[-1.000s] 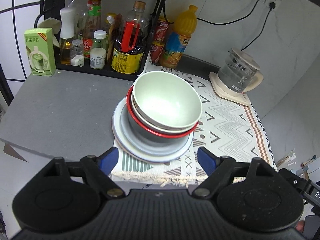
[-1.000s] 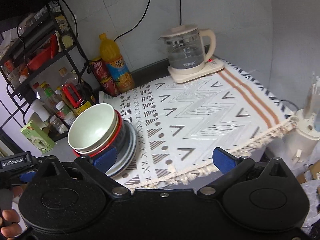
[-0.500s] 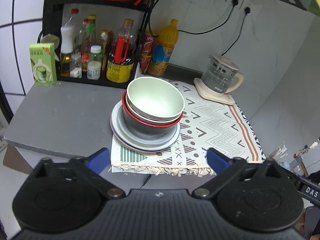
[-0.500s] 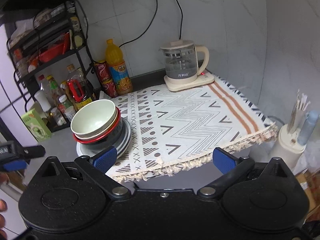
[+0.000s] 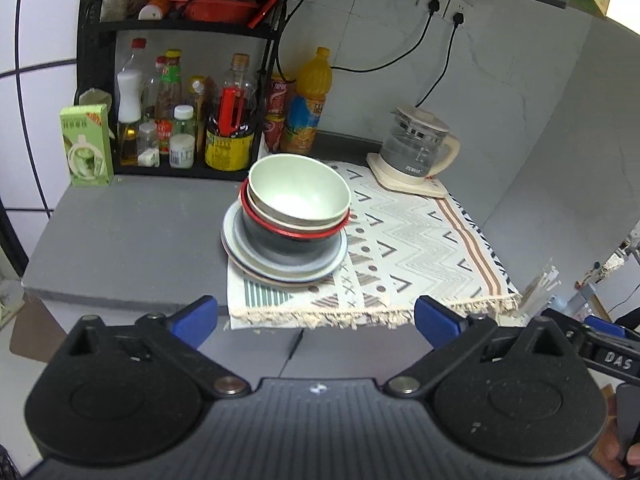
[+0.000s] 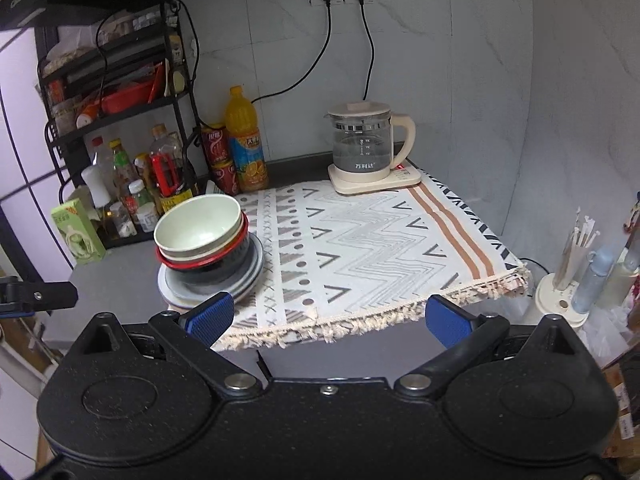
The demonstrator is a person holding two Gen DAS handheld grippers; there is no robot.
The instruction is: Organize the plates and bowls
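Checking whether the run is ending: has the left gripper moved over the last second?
Yes. The left gripper has backed away: the bowl stack and kettle look smaller and farther.

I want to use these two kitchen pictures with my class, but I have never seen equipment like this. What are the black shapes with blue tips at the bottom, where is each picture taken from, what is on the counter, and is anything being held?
No robot is here: a person holds a two-finger claw in each hand, each with a camera looking along its fingers. One picture comes from the left claw, the other from the right claw. The blue tips are the finger pads. Both claws are open, back from the counter, and hold nothing.

On the counter, a stack of plates sits partly on the patterned cloth. On the plates stands a dark red-rimmed bowl, with lighter bowls nested in it; the pale green bowl is on top. Behind are a glass kettle, an orange drink bottle and a black rack of bottles.
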